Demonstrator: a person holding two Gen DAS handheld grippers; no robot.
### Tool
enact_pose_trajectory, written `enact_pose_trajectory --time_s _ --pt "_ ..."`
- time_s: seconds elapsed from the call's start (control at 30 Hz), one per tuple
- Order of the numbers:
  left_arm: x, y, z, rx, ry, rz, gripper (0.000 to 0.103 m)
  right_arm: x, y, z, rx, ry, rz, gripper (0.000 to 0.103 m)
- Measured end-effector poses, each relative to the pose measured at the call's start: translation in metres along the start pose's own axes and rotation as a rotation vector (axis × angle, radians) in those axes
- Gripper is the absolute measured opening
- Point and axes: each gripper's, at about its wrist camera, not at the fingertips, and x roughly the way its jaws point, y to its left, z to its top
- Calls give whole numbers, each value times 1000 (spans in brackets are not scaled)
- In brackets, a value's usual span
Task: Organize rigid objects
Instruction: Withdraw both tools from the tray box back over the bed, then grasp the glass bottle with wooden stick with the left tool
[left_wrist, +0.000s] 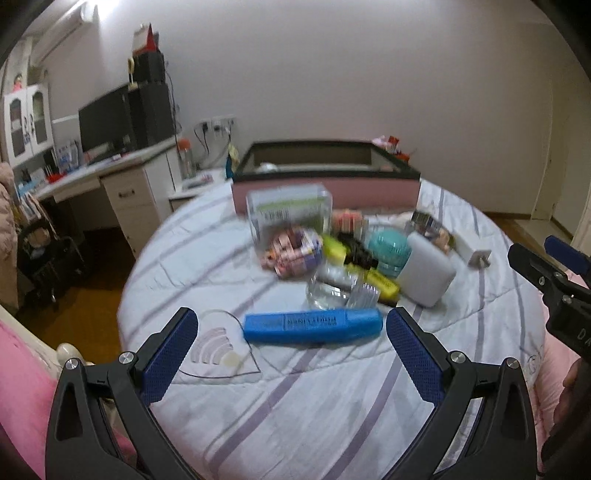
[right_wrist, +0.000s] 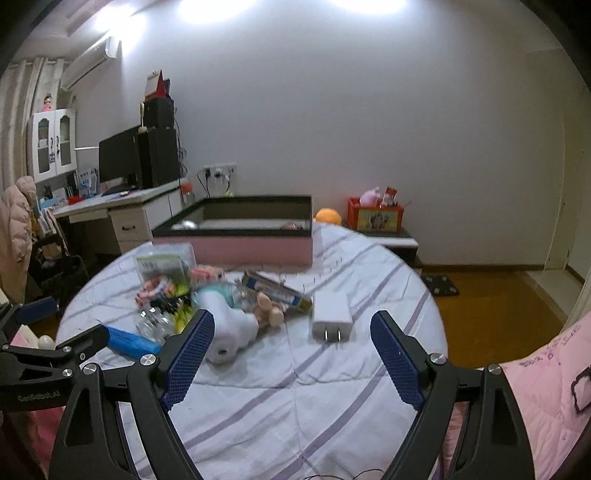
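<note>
A heap of small objects lies on a striped bedspread. In the left wrist view my left gripper is open, and a blue highlighter lies crosswise just beyond its fingertips, untouched. Behind it are a glass, a yellow highlighter, a white rounded case and a clear plastic box. In the right wrist view my right gripper is open and empty, with a white charger plug lying just ahead between its fingers. A pink storage box with a dark rim stands at the back.
A white handheld device, a small plush figure and a flat packet lie in the heap. A desk with a monitor stands to the left. An orange crate sits on a low table to the right, with wooden floor beyond.
</note>
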Motion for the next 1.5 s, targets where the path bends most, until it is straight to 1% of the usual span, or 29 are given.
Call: enact_pose_trajectory --time_s 0.1,0.23,0.33,0.37,0.4,0.47,0.5,0.57,0.6,0.67,0.7,0.73,0.77,0.8,0.83,0.9,1.07,1.13,1.2,1.3,1.37,1.43,1.47,1.5 --pt "15 -5 -3 -4 38 -18 103 11 -5 -5 19 27 7 88" --pt "30 -13 -6 10 92 -17 103 24 -10 -8 31 62 19 88" --pt "35 -11 -9 0 132 -56 103 32 -12 -12 32 88 22 88" --pt "36 -9 -10 -10 142 -57 103 34 -13 -13 34 94 23 88" --pt "36 -9 -11 -4 137 -51 103 36 -14 -14 37 100 24 88" --pt "39 -9 -10 21 142 -17 103 40 -16 -15 44 110 25 88" --pt "42 -8 -9 16 150 -17 103 43 -17 -16 48 117 25 88" --pt "44 -8 -7 -2 166 -36 103 47 -17 -16 56 127 31 88" --pt "44 -8 -7 -7 166 -32 103 50 -17 -17 59 134 32 88" --pt "39 -8 -4 -15 140 -32 103 52 -15 -16 54 141 33 88" --pt "38 -9 -3 -15 144 -62 103 53 -14 -16 50 142 31 88" --pt "39 -11 -1 -11 147 -76 103 53 -14 -16 50 140 30 88" --pt "40 -12 1 -3 147 -72 103 53 -15 -15 52 138 31 88" --pt "43 -15 4 17 146 -47 103 53 -15 -15 53 139 32 88" --pt "44 -16 6 31 142 -40 103 54 -16 -14 53 140 30 88" --pt "47 -19 11 56 137 -43 103 54 -16 -14 53 141 27 88" --pt "61 -27 19 104 168 -115 103 55 -21 -14 57 148 22 88" --pt "66 -30 21 114 180 -107 103 56 -23 -14 62 152 19 88" --pt "70 -34 24 127 184 -120 103 59 -25 -15 67 159 21 88" --pt "77 -39 27 151 199 -113 103 61 -27 -15 69 165 17 88" --pt "81 -41 29 167 208 -111 94 64 -28 -14 70 173 17 88" --pt "83 -40 29 154 212 -140 78 65 -28 -14 70 174 17 88" --pt "83 -39 29 149 218 -159 78 66 -27 -14 69 177 16 88" --pt "82 -37 29 147 213 -162 78 66 -27 -13 68 179 16 88"
